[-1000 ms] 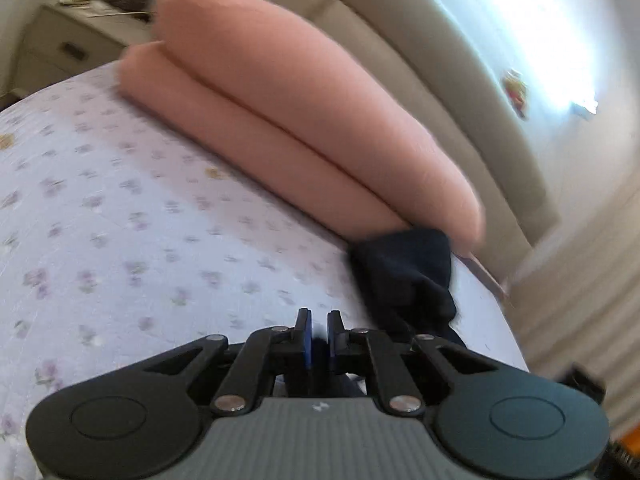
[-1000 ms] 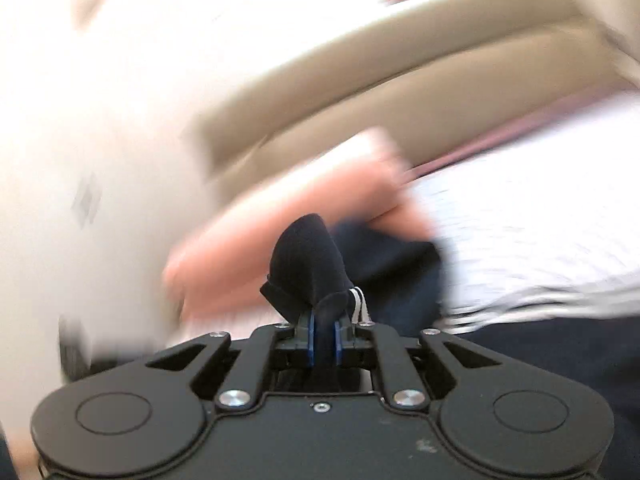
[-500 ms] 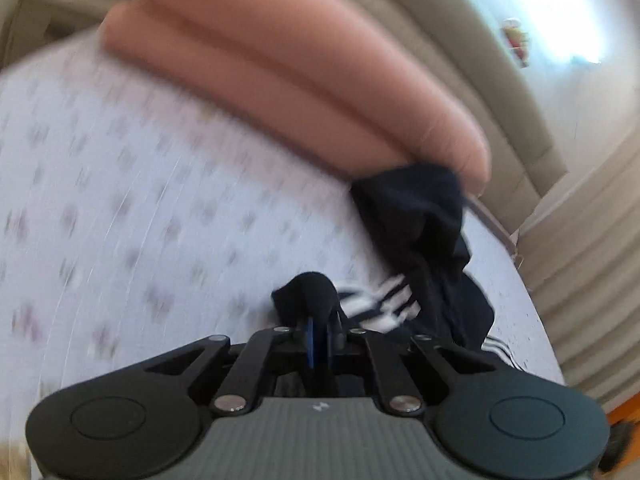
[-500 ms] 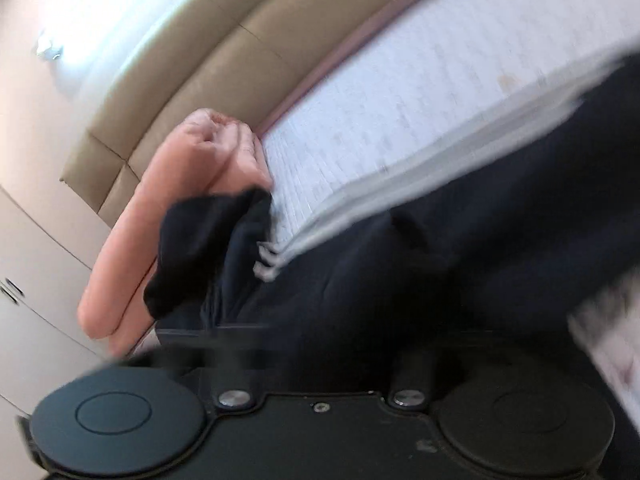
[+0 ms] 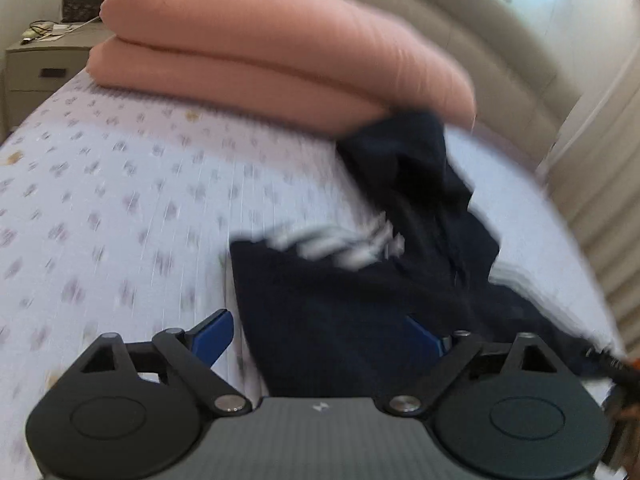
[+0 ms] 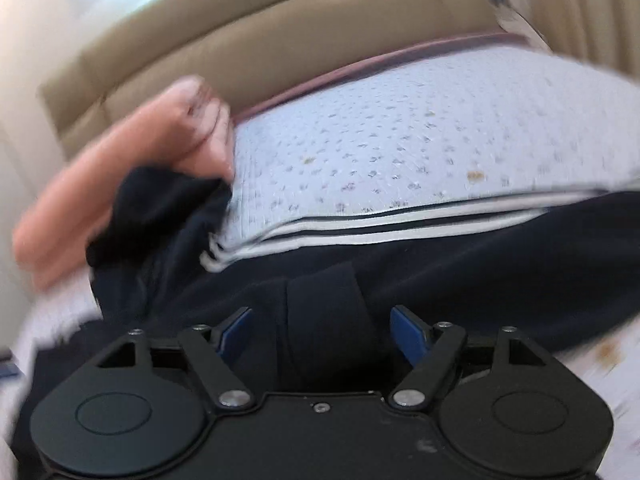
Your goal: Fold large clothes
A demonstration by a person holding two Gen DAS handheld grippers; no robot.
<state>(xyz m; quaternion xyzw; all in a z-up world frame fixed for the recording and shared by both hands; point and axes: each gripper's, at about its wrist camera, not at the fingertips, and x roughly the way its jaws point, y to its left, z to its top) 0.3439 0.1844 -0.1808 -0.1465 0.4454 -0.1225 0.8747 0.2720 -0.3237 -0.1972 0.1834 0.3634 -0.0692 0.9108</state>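
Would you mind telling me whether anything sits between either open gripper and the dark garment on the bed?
Nothing visible does. The dark garment lies directly between the spread fingers of the left gripper and of the right gripper. The folded pink blanket lies at the garment's far end.

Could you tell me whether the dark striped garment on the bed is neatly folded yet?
Not yet. The dark garment lies rumpled on the bed, one end bunched against the pink duvet; both grippers' jaws are open.
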